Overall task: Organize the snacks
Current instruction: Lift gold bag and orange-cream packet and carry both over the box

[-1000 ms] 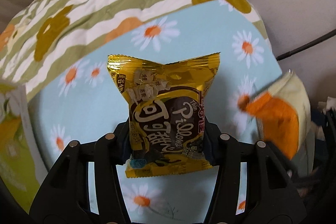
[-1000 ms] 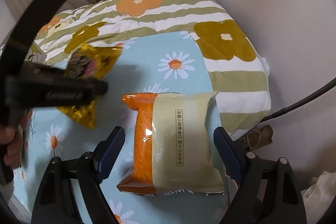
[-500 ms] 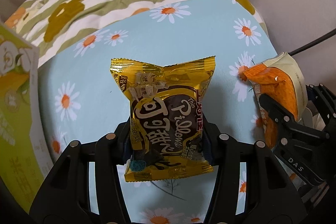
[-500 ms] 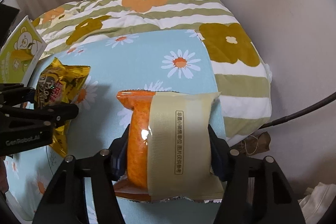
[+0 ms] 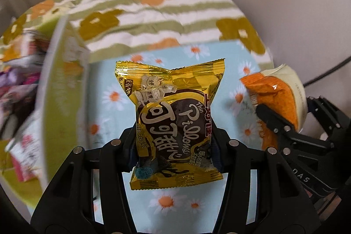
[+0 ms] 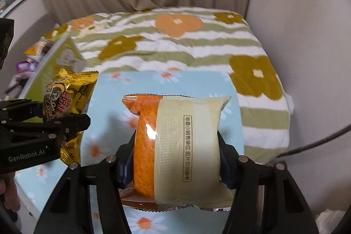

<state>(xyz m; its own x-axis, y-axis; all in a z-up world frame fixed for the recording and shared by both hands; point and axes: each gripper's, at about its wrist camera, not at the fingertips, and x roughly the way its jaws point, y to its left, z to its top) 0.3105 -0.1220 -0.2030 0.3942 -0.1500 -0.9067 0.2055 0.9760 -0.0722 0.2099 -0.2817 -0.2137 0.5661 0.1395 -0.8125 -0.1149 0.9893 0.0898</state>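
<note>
A gold snack packet [image 5: 173, 124] with dark print stands upright between the fingers of my left gripper [image 5: 175, 146], which is shut on its lower half, above the blue daisy cloth [image 5: 109, 102]. My right gripper [image 6: 176, 159] is shut on an orange-and-cream packet [image 6: 175, 142], its pads pressing both sides. In the left wrist view that orange packet [image 5: 278, 91] and the right gripper [image 5: 283, 124] sit at the right. In the right wrist view the left gripper [image 6: 54, 115] holds the gold packet [image 6: 70, 91] at the left.
A green carton [image 5: 59, 80] with several snack packets [image 5: 17, 80] inside stands at the left, also visible as the carton [image 6: 50, 65]. A striped flower quilt [image 6: 175, 41] lies behind the cloth. A black cable [image 6: 318, 142] runs at the right. A hand [image 6: 6, 196] shows at the lower left.
The right gripper's open jaws closed on the orange packet and lifted it. The left gripper rose with the gold packet, and the green carton came into its view at the left.
</note>
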